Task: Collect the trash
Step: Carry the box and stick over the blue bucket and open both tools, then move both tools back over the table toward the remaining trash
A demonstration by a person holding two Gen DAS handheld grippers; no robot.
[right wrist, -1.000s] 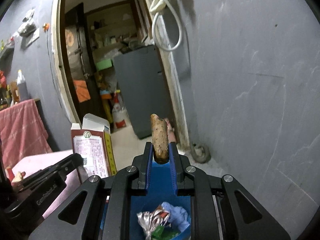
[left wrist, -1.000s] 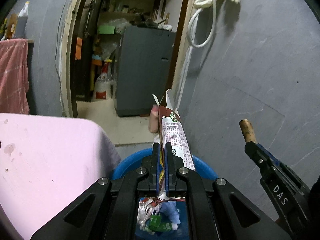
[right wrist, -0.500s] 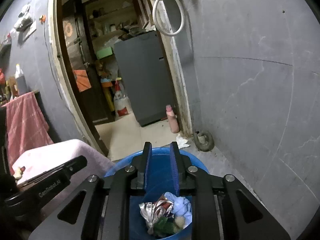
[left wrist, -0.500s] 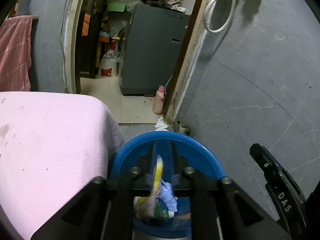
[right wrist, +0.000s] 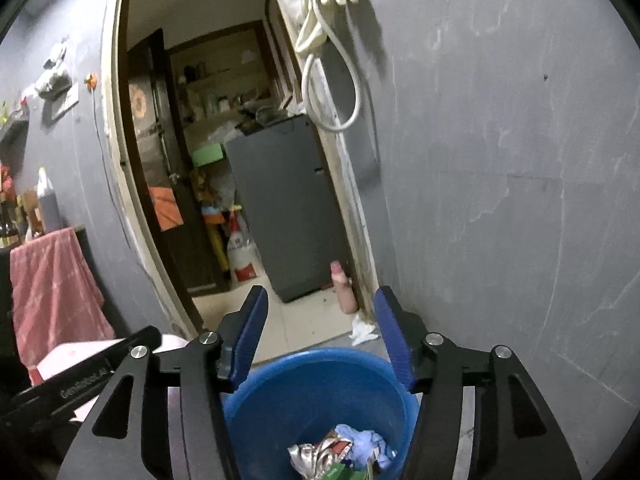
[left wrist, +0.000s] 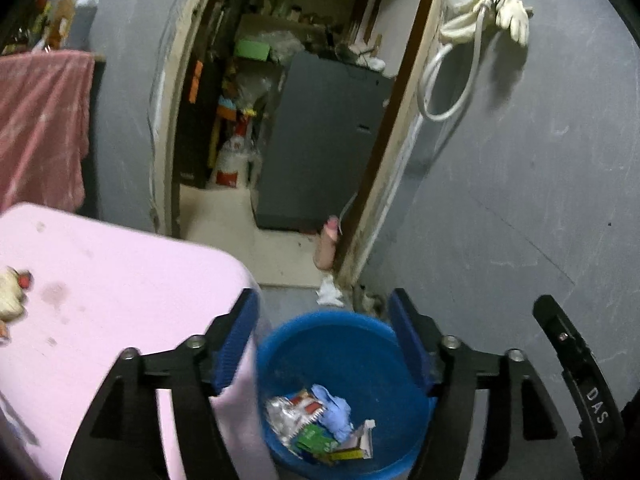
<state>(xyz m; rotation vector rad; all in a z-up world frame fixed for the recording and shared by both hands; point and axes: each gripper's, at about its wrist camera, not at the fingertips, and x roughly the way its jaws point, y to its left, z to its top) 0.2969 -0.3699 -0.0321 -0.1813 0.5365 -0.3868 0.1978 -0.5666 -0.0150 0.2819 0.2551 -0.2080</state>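
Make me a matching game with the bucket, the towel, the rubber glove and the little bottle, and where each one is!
Things:
1. blue bucket
2. pink towel
3. rubber glove
4. small bottle

Places:
A. hanging high on the grey wall
B. standing on the floor by the door frame
C. below both open grippers, with trash inside
D. draped at the far left

Pairs: 1-C, 2-D, 3-A, 4-B
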